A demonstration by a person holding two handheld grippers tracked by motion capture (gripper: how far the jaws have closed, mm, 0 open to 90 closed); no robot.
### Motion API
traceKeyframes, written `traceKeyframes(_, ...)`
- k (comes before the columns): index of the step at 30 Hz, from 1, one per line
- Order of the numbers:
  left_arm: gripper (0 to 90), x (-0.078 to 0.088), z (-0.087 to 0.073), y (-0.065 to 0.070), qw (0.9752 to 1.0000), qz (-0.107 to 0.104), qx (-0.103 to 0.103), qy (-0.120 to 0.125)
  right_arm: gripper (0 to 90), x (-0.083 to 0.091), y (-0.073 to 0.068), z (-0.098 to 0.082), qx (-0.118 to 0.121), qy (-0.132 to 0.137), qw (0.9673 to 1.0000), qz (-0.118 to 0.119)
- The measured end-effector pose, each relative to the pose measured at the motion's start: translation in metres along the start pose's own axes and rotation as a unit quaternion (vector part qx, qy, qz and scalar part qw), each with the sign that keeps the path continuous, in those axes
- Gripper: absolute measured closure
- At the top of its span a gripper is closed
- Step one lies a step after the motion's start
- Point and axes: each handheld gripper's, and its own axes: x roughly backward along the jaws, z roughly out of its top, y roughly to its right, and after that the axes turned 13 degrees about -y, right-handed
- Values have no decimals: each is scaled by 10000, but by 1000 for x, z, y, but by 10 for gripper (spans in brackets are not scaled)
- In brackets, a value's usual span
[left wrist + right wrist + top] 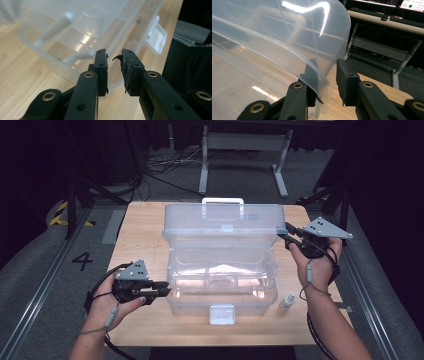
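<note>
A clear plastic toolbox (pixel 250 301) stands open on the wooden table (pixel 140 235), its lid (pixel 225 222) tipped up at the back. My left gripper (pixel 167 290) points at the base's left wall near the front corner. In the left gripper view its jaws (pixel 115 57) stand apart, with the box wall (pixel 62 37) just beyond them and nothing pinched. My right gripper (pixel 287 233) is at the lid's right corner. In the right gripper view the lid's edge (pixel 274 37) runs between the jaws (pixel 327 63). One jaw lies behind the plastic and the other stands off it.
A small white bottle (pixel 287 301) stands on the table right of the box's front corner. The box's front latch (pixel 222 314) hangs near the table's front edge, and a white handle (pixel 222 200) tops the lid. A metal frame (pixel 245 155) stands on the floor beyond the table.
</note>
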Motion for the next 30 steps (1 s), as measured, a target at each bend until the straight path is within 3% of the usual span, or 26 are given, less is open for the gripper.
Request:
traceKeyframes(4,735,-9,0,3,9995,-216,-111,-192,713,0,1,0,-31,-31,10000,48)
traceKeyframes(11,731,-23,2,4,9982,-364,-143,-460,714,-1,3,1,-62,-84,9999,120)
traceKeyframes(30,737,-36,5,7,9978,-324,-146,-551,713,-2,5,4,-75,-130,9998,145)
